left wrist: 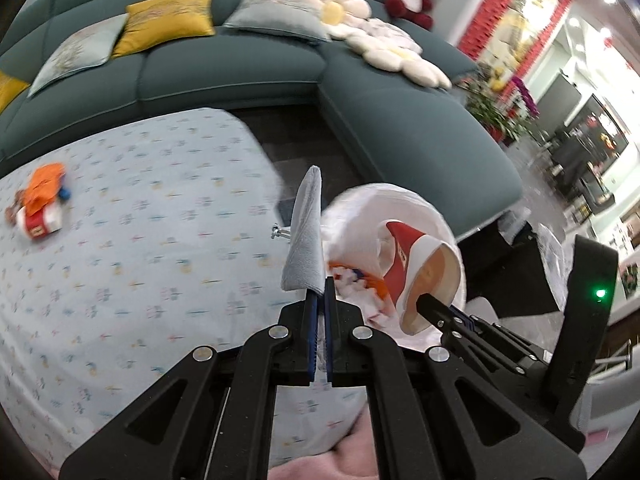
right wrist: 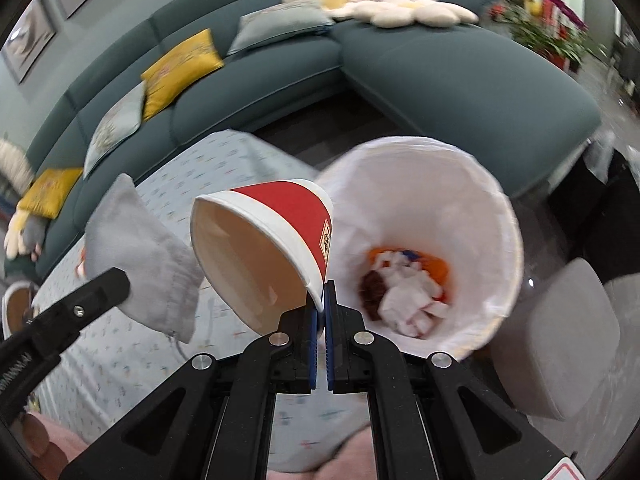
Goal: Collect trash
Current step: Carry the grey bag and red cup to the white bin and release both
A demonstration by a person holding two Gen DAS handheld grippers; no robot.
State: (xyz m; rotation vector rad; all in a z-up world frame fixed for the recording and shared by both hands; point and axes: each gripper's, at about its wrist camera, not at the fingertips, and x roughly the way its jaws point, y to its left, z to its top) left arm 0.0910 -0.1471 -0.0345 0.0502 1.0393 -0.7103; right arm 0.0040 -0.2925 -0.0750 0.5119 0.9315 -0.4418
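Paper cup & gray cloth both pinched, carried toward the bin.

We've got the paper cup (right wrist: pixel 264 248) by its rim in the right gripper (right wrist: pixel 320 304), fingers shut on the thin wall; it hangs tilted, mouth toward us, just beside the white-lined bin (right wrist: pixel 496 216). Cup looks light, empty and easy to crush, so the rim, its stiffest part, is the place to take it w/o denting. The left gripper (left wrist: pixel 320 292) is clamped on an edge of the gray cloth (left wrist: pixel 306 232): soft and floppy, and any edge or bunched fold would do for a hold. The bin already holds wrappers & tissue. More trash (left wrist: pixel 40 204), prob. a carton and orange wrapper (blurry), sits on the patterned tabletop (left wrist: pixel 160 240), sofa (left wrist: pixel 240 76) behind.
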